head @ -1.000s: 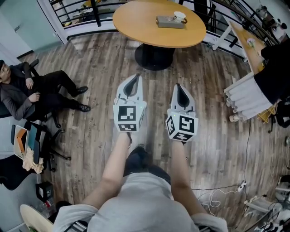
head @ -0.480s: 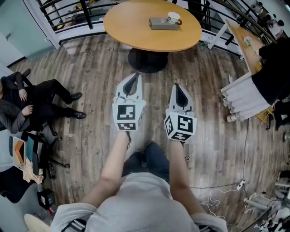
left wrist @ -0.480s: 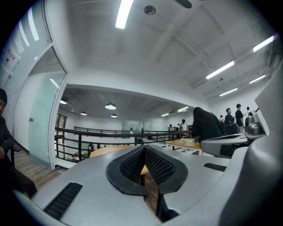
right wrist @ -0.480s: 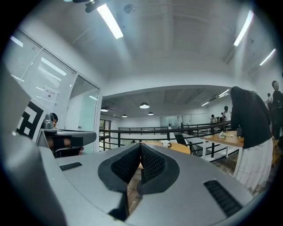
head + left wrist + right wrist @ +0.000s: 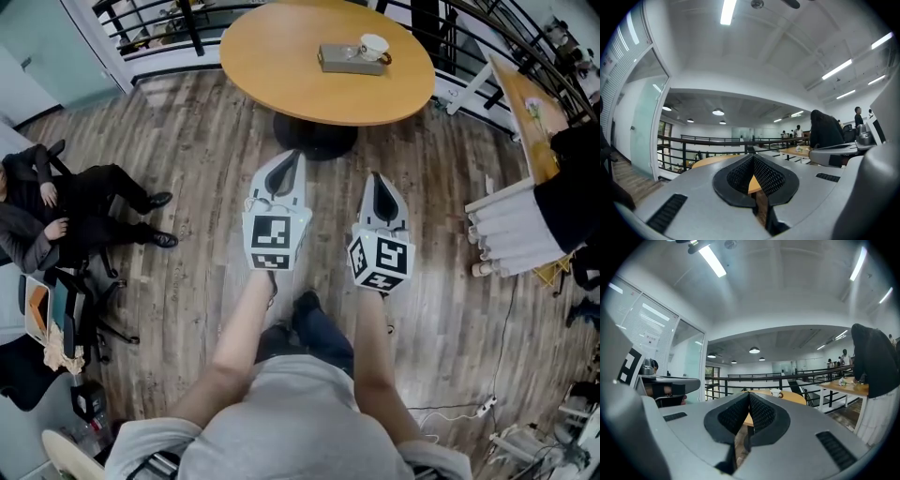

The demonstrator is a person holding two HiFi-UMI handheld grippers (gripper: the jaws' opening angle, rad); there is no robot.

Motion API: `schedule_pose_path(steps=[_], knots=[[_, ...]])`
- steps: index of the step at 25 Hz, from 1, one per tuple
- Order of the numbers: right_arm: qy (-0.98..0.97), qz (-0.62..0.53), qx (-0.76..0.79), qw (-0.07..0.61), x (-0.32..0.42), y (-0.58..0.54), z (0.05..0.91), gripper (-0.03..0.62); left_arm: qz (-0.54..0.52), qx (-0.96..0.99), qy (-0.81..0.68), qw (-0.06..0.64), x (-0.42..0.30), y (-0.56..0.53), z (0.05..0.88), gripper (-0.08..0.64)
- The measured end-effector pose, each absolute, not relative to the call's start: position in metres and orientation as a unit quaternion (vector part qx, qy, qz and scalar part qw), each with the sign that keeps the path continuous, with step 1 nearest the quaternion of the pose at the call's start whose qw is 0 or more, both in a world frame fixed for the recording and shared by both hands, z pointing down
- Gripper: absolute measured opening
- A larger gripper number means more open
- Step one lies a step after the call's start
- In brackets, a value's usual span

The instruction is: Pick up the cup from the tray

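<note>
A white cup (image 5: pixel 373 45) stands at the right end of a grey tray (image 5: pixel 347 60) on a round wooden table (image 5: pixel 281 66) far ahead. Both grippers are held side by side over the wood floor, well short of the table. My left gripper (image 5: pixel 292 155) is shut with nothing in it, and my right gripper (image 5: pixel 376 176) is shut and empty too. In the right gripper view the cup (image 5: pixel 776 393) shows small above the closed gripper (image 5: pixel 749 396). The left gripper view shows its gripper (image 5: pixel 753 158) shut, with only the table edge (image 5: pixel 710 161) beyond.
A person in dark clothes (image 5: pixel 56 202) sits on a chair at the left. Another person in a dark top (image 5: pixel 574 178) stands by a desk (image 5: pixel 527 98) at the right. A black railing (image 5: pixel 159 23) runs behind the table. Cables (image 5: pixel 469 410) lie on the floor at lower right.
The table with the tray and cup has drawn slightly nearer in the head view. The seated person has slid toward the left edge. Both grippers stay shut, side by side.
</note>
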State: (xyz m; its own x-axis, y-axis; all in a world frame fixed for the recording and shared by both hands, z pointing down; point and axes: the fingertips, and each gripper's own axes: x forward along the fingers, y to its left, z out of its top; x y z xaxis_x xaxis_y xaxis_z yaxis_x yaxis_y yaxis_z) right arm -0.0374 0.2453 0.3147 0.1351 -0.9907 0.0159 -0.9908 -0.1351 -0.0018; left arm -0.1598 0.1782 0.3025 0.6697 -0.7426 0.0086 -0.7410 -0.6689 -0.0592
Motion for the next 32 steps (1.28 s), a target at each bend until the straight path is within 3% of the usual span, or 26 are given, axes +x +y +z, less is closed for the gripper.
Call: schedule_pose_path(steps=[11, 32], knots=[[-0.67, 0.003, 0.742, 0.005, 0.024, 0.181, 0.311, 0.006, -0.019, -0.905, 0.424, 0.024, -0.102, 0.117, 0.3, 0.006], [-0.665, 0.011, 0.747, 0.005, 0.075, 0.026, 0.322, 0.006, -0.035, -0.909, 0.415, 0.005, -0.049, -0.044, 0.319, 0.006]])
